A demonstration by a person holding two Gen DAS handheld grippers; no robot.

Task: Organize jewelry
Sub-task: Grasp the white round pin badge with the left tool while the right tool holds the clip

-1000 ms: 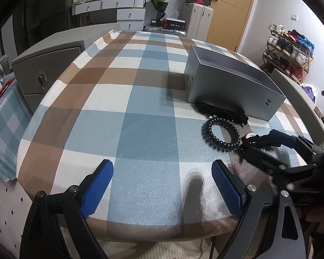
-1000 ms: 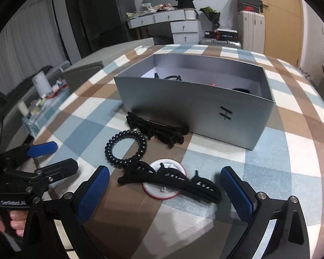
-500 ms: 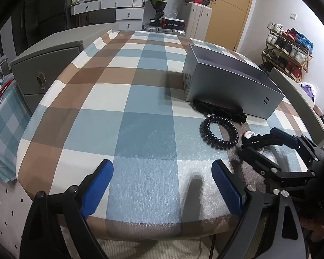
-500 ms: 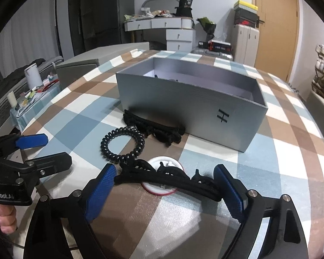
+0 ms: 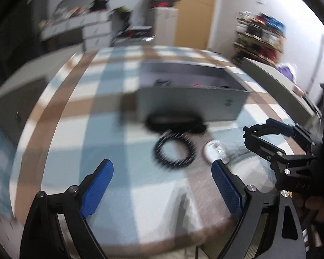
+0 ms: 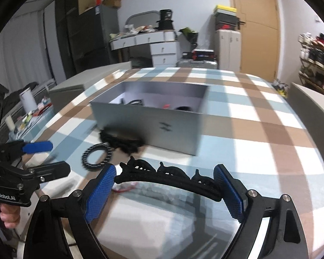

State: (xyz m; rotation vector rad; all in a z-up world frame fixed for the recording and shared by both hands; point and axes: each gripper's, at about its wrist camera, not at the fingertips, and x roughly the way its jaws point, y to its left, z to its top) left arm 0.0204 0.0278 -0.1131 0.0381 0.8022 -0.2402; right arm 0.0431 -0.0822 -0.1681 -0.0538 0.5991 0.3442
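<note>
My right gripper [image 6: 164, 185] is shut on a long black toothed hair clip [image 6: 168, 178] and holds it lifted above the table, end to end between the blue pads. A grey open box [image 6: 149, 120] with a few small items inside stands ahead. A black spiral hair tie [image 6: 96, 155] and a black frilly hair piece [image 6: 121, 142] lie in front of the box. A white and red round item [image 5: 213, 151] lies on the cloth. My left gripper [image 5: 162, 185] is open and empty, near the spiral hair tie [image 5: 173, 153].
The table has a blue, brown and white checked cloth [image 6: 259, 129]. A grey cabinet [image 6: 75, 88] stands at its left side. Drawers, a door and a shoe rack [image 6: 317, 51] lie beyond. The left wrist view is blurred by motion.
My right gripper has closed on the black toothed clip and lifted it off the round item. My left gripper has swung right, toward the box and hair tie.
</note>
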